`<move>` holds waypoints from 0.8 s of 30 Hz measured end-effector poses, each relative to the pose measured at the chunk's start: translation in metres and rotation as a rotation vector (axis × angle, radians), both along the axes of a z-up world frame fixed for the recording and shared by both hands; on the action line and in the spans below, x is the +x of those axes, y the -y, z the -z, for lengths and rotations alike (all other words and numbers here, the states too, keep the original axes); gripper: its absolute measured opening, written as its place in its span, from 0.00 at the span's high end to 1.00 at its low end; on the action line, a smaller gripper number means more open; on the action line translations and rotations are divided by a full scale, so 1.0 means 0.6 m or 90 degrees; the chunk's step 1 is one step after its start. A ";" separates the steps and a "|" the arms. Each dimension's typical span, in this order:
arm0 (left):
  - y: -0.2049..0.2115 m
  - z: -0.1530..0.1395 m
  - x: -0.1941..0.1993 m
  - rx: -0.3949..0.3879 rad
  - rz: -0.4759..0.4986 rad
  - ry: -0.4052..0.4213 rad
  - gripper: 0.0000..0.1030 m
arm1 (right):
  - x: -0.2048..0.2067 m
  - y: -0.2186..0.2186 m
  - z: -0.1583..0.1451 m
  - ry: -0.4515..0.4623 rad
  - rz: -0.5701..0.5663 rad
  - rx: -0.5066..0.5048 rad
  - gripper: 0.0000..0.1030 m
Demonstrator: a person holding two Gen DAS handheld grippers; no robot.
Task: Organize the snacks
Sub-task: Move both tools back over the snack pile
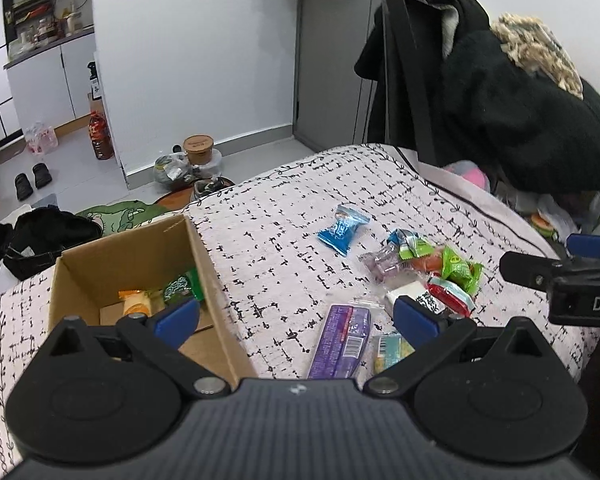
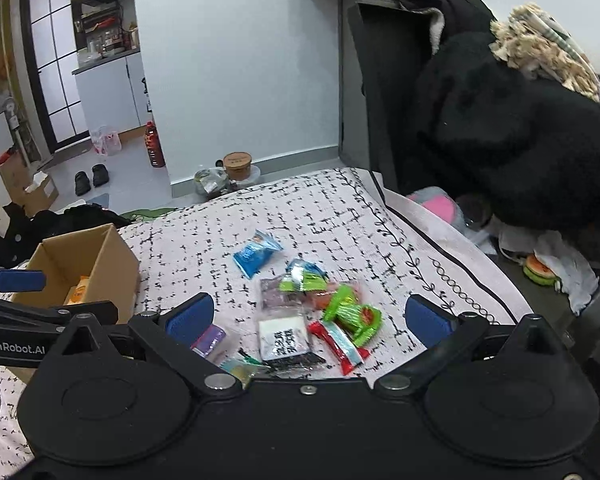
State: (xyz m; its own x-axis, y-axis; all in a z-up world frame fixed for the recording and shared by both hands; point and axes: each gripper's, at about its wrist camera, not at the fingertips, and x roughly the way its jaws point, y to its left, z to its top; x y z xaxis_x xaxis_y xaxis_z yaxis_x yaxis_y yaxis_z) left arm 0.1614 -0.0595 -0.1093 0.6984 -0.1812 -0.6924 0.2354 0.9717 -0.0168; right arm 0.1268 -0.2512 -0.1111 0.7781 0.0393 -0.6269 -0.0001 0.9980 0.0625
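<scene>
Hovering apart and empty: left claw (image 1: 296, 316) and right claw (image 2: 308, 320). Snack pile (image 2: 320, 316) lies between and just beyond right claw's fingers; box (image 1: 140, 264) sits left. Risk: overlapping wrappers, so closing may pinch two packets or slip off film.

In the left wrist view, the purple packet (image 1: 342, 340) is cut off at its near end by the claw housing, and the yellow-green packet (image 1: 392, 350) beside it is partly covered by the right finger (image 1: 414, 320). The cardboard box (image 1: 204, 264) floor is largely hidden behind the left finger; an orange packet (image 1: 134, 300) and a green packet (image 1: 182, 284) inside are only partly seen. The right claw (image 1: 560, 276) is clipped at 3 o'clock. Print on the white packet (image 2: 284, 338) is too blurred to read.
</scene>
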 end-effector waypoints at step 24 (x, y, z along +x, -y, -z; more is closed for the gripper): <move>0.082 0.103 0.083 0.015 0.034 -0.135 0.27 | 0.053 0.065 0.088 -0.094 0.036 0.044 0.22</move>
